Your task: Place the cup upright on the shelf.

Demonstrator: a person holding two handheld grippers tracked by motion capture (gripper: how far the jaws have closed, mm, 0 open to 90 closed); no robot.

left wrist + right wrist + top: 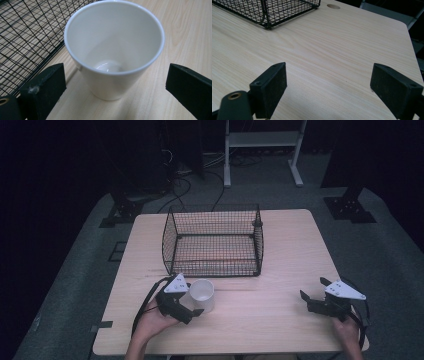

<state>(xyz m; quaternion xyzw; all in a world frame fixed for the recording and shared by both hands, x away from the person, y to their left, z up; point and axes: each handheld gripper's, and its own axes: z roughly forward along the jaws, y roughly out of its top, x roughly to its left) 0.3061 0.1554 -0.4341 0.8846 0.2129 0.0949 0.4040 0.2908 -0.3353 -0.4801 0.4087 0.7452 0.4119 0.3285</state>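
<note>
A white empty cup (202, 294) (113, 50) stands upright on the wooden table, just in front of the black wire basket (214, 241) (22, 37). My left gripper (192, 302) (117, 85) is open, its jaws wide on either side of the cup's lower body without touching it. My right gripper (314, 291) (329, 87) is open near the table's front right, hovering over bare wood with nothing between its jaws. A corner of the basket (269, 12) lies far off at the upper left in the right gripper view.
The wooden table (280, 270) has a round hole (333, 6) near its far edge. Behind the table are a white metal frame (262, 150), cables on the grey floor and dark stands.
</note>
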